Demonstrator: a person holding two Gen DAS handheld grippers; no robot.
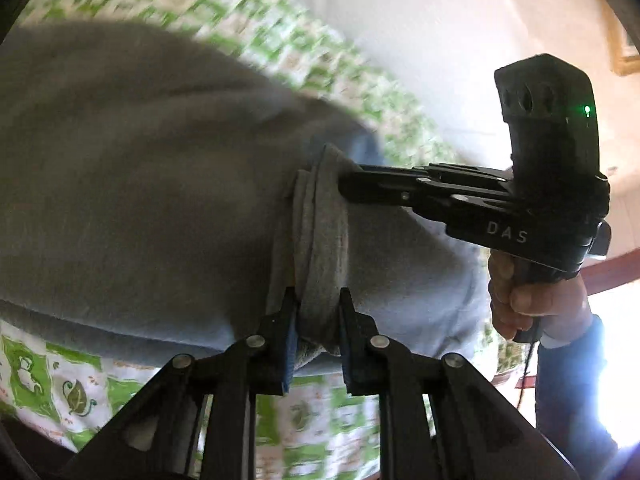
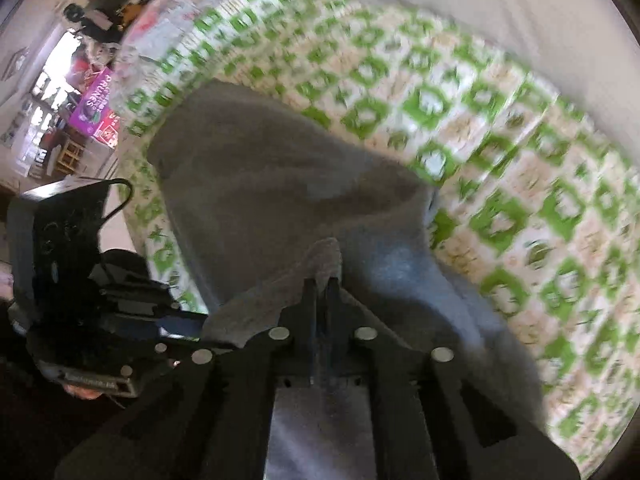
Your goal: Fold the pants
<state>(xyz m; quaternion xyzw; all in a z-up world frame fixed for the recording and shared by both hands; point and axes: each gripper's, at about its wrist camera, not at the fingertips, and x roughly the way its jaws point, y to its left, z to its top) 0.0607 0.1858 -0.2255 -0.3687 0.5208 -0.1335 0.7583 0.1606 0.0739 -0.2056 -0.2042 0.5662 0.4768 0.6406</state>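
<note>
Grey pants [image 1: 140, 168] hang and drape over a bed with a green-and-white patterned sheet [image 1: 72, 392]. My left gripper [image 1: 318, 312] is shut on a thick folded hem of the pants. My right gripper [image 1: 344, 180] comes in from the right in the left wrist view, held by a hand, and bites the same hem a little farther along. In the right wrist view my right gripper [image 2: 321, 284] is shut on the grey pants [image 2: 260, 184], which stretch away over the patterned sheet [image 2: 500, 184]. My left gripper's body [image 2: 88, 300] shows at the left, close by.
A white wall [image 1: 420, 20] rises behind the bed. A cluttered shelf with a purple box [image 2: 96, 104] stands at the far left of the right wrist view. A bright window [image 1: 616, 360] is at the right.
</note>
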